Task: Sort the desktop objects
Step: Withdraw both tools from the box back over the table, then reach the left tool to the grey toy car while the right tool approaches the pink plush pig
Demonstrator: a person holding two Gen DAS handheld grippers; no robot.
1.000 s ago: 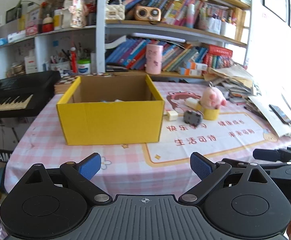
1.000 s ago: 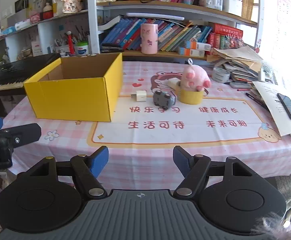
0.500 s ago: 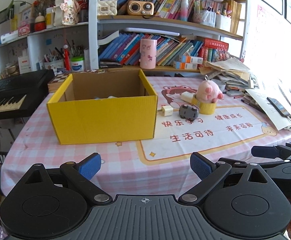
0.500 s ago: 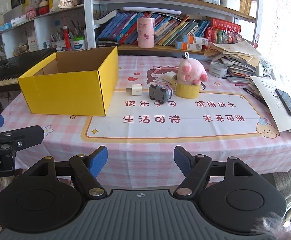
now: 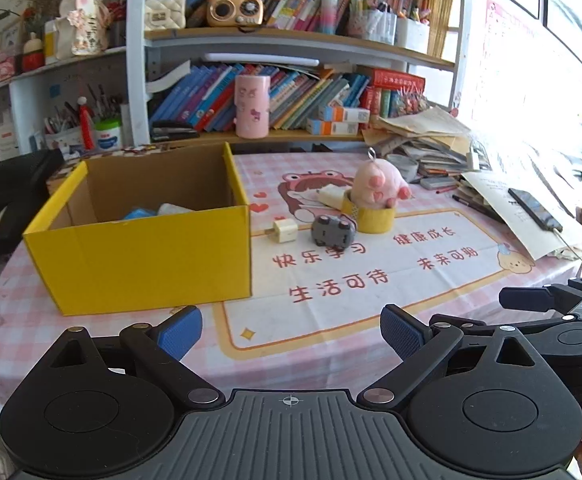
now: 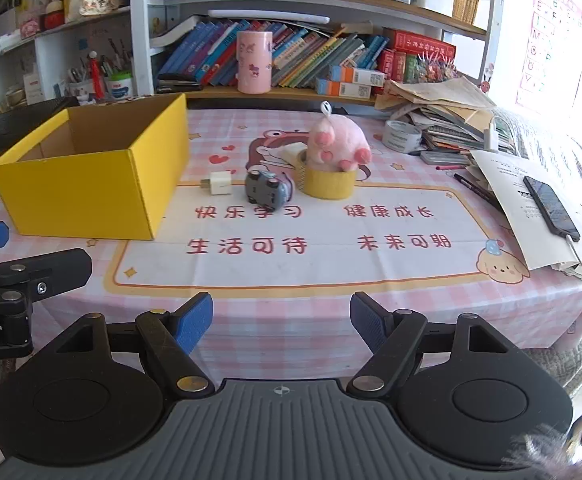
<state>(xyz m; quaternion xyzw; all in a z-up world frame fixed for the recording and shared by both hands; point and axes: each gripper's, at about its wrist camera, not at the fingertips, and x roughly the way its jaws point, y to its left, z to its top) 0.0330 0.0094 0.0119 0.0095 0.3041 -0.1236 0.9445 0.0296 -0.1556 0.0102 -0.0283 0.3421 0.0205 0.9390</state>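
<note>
left gripper (image 5: 291, 330): fingers spread wide, nothing between the blue pads (image 5: 181, 332), touching nothing; hovers over near table edge, in front of the box
right gripper (image 6: 281, 320): fingers wide apart too, empty, pads (image 6: 365, 322) clear of everything; over near edge of the table (image 6: 331, 320), facing the mat
yellow box (image 5: 143, 240): 1, open top, on table left of the mat; bits of blue and white stuff inside, can't tell what
desk mat (image 6: 331, 240): 1, cream with red characters, box corner sits on its left edge
white charger plug (image 6: 219, 184): 1, on mat just right of the box, prongs toward the box
grey toy car (image 6: 267, 192): 1, tipped on its side, wheels showing, between plug and tape roll, just beside the roll
yellow tape roll (image 6: 329, 182): 1, flat on mat
pink plush pig (image 6: 337, 144): 1, sitting in/on the tape roll, keyring loop on top
white block (image 6: 293, 152): 1, behind the roll, partly hidden
grey tape roll (image 6: 401, 136): 1, far right by the paper pile
phone (image 6: 551, 206): 1, on papers at right edge, cable attached
pink cup (image 6: 254, 62): 1, on the shelf behind the table
</note>
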